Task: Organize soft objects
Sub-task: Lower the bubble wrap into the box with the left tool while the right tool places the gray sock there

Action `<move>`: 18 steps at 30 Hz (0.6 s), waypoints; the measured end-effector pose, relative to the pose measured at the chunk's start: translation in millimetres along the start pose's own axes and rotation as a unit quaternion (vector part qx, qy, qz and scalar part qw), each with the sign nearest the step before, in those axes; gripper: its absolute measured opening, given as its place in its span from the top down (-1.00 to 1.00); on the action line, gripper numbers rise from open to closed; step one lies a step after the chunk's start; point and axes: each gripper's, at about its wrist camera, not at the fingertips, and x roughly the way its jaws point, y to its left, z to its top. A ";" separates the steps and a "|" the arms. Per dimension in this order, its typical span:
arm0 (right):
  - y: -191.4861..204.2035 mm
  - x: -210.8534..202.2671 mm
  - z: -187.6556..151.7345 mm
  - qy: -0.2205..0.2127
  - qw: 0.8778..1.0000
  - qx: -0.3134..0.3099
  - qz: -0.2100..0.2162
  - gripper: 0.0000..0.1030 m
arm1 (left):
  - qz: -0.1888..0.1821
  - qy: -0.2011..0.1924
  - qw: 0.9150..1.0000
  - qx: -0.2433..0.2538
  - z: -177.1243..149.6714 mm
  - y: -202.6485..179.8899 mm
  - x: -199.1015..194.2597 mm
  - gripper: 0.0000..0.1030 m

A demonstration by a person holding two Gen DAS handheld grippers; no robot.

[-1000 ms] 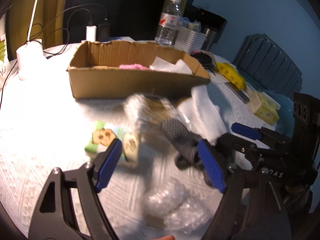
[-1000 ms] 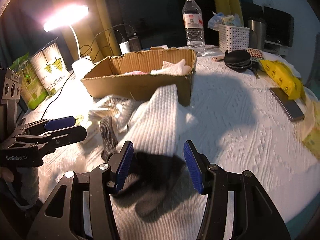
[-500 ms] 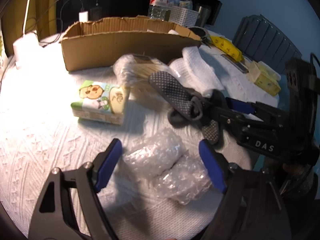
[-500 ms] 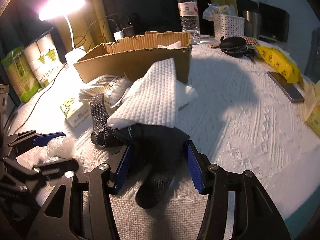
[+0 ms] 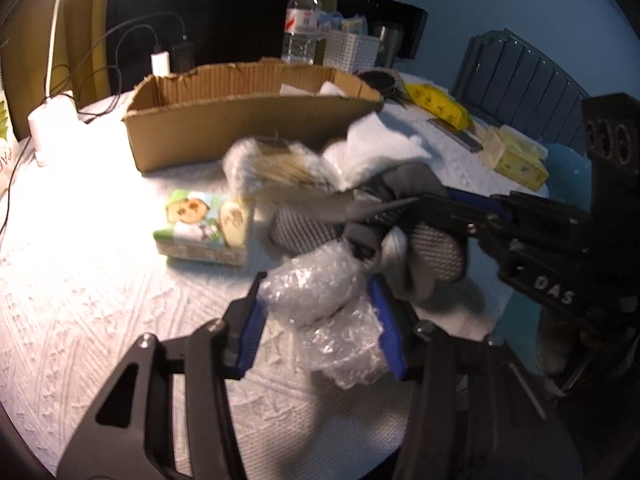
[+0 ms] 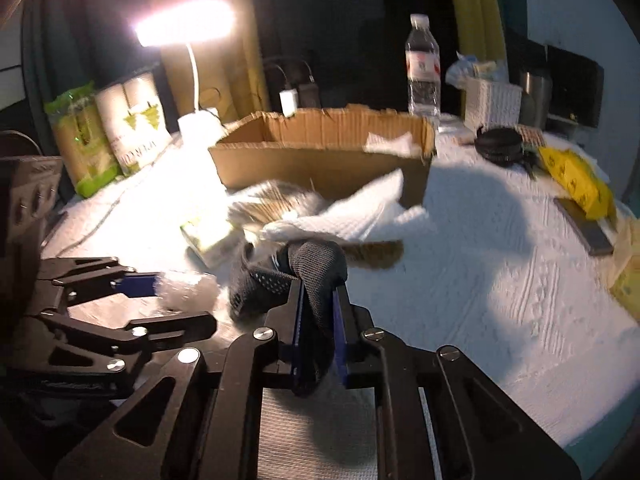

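Blue pads of the left gripper now press on a crumpled piece of bubble wrap, one pad on each side, so the fingers are closed around it as far as the soft plastic allows. Half a second ago these fingers stood wide open above the wrap, which lay loose on the tabletop; now the wrap is caught and seems a little raised. The right gripper has changed in the same way: its fingers, open around the dark sock a moment ago, are now nearly shut with the sock pinched between them, the knitted end bulging above the pads.

Just beyond the sock lies a white cloth, partly over it, and beside that a clear bag of thin sticks. A tissue pack with a cartoon print lies to the left, not touched. Behind all this stands the cardboard box, open on top, with some white material already inside it.

My judgement is that both grasps are just finished and the carrying to the box comes next. The wrap is slippery and springy, so it may slide out during the lift. The cloth may also be dragged along with the sock.
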 end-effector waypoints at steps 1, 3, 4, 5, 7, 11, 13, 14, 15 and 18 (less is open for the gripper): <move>0.8 -5.1 3.7 -0.007 1.000 -0.001 0.001 0.74 | 0.001 -0.004 1.000 -0.001 1.6 1.6 -2.7 0.02; 1.9 -12.4 9.2 -0.016 1.000 -0.003 0.004 0.74 | 0.005 -0.011 1.000 -0.003 5.7 4.8 -7.1 0.02; 1.8 -16.3 12.0 -0.020 1.000 -0.003 0.007 0.74 | 0.007 -0.014 1.000 -0.005 7.6 6.8 -8.6 0.02; 1.4 -20.6 15.4 -0.026 1.000 -0.001 0.011 0.74 | 0.009 -0.016 1.000 -0.008 9.4 8.9 -10.1 0.02; 0.6 -28.9 21.5 -0.039 0.999 0.000 0.016 0.74 | 0.012 -0.019 1.000 -0.012 12.5 11.9 -12.0 0.02; 2.3 -40.5 31.0 -0.054 0.998 -0.005 0.015 0.74 | 0.014 -0.028 0.999 -0.016 20.3 17.3 -17.2 0.02; 2.3 -44.3 34.5 -0.059 0.998 -0.006 0.014 0.74 | 0.013 -0.036 0.999 -0.017 25.1 20.3 -21.1 0.02; 2.3 -46.3 36.3 -0.062 0.998 -0.007 0.014 0.74 | 0.013 -0.039 0.999 -0.019 26.6 21.2 -22.7 0.02; 1.7 -47.2 38.4 -0.064 0.998 -0.006 0.014 0.74 | 0.013 -0.042 0.999 -0.020 28.3 22.3 -24.2 0.02; -0.3 -48.5 43.2 -0.068 0.998 -0.007 0.015 0.74 | 0.013 -0.048 0.998 -0.024 33.5 25.5 -27.1 0.02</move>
